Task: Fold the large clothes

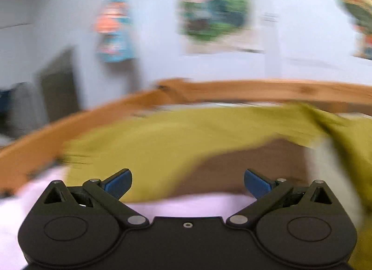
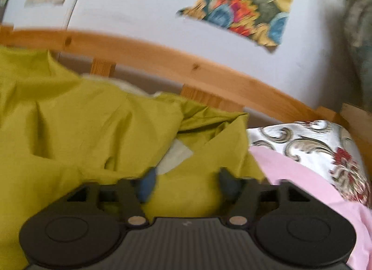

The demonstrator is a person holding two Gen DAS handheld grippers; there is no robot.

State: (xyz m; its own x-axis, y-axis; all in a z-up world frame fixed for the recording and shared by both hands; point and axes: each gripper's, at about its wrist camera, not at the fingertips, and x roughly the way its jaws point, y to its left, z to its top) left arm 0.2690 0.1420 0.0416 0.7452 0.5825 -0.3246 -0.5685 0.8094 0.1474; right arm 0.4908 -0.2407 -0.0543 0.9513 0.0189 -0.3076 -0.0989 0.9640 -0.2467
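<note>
An olive-yellow garment (image 1: 162,144) lies crumpled on a pink bedsheet (image 1: 190,205), blurred by motion in the left wrist view. My left gripper (image 1: 187,182) is open and empty, its blue fingertips (image 1: 118,184) wide apart just short of the garment's near edge. In the right wrist view the same garment (image 2: 93,130) fills the left and middle, with a white label (image 2: 175,156) showing at a fold. My right gripper (image 2: 186,185) is open over the garment, nothing between its blurred fingertips (image 2: 146,186).
A wooden bed rail (image 1: 255,88) curves behind the garment and also shows in the right wrist view (image 2: 162,58). A floral patterned pillow (image 2: 325,149) lies at the right on the pink sheet (image 2: 302,177). Colourful pictures (image 2: 244,7) hang on the white wall.
</note>
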